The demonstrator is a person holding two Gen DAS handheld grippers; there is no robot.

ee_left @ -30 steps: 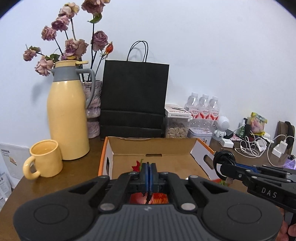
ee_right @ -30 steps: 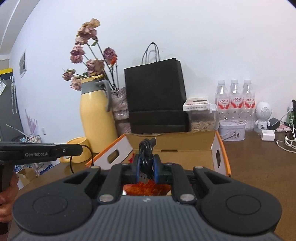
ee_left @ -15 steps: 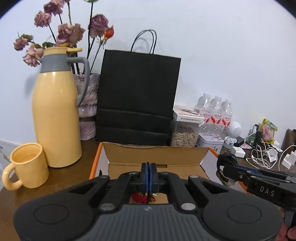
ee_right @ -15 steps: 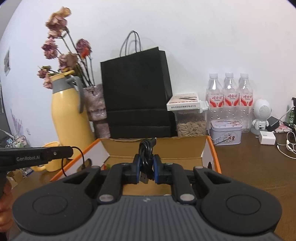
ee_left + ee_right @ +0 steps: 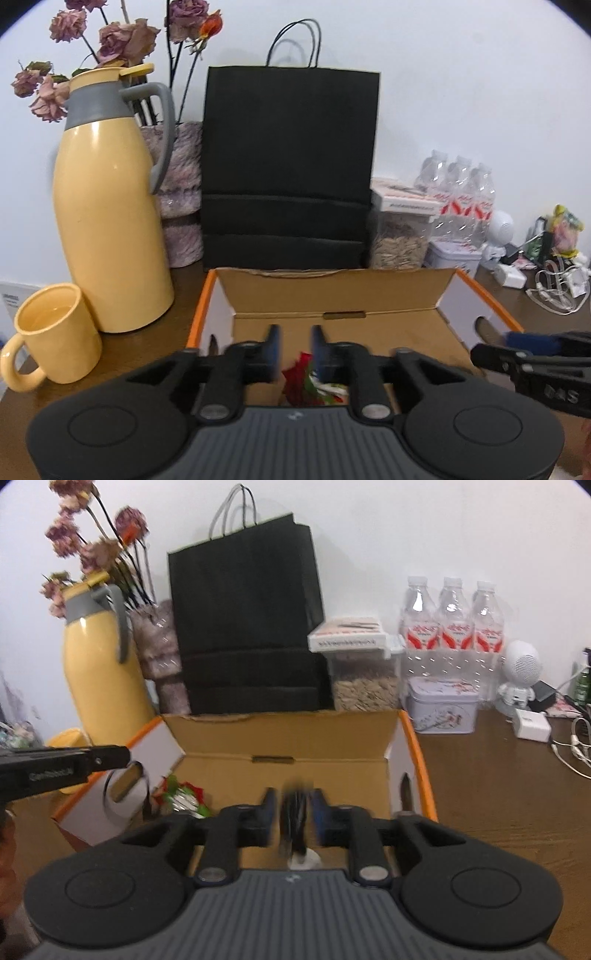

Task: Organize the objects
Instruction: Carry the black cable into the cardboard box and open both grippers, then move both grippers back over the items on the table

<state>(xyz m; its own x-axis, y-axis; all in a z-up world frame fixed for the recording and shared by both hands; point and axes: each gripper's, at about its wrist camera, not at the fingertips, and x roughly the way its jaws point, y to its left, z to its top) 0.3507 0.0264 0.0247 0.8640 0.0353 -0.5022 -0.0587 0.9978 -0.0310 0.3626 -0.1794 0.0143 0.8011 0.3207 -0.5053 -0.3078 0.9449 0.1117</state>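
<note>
Evidently both grippers hang over the open box because that is where loose things are being gathered. Low in the left wrist frame the left gripper has its jaws opening with nothing between the pads; the red packet lies below the gap on the box floor, released rather than held. Low centre of the right wrist frame, the right gripper is opening too: the black cable hangs blurred in the gap, the pads apart from it, so it appears to be dropping into the box. The packet shows again at left of that frame, inside the box. Along the back wall the jug, cup, bag and bottles stand outside the box, clear of the drop, and look like fixed surroundings rather than things to sort
</note>
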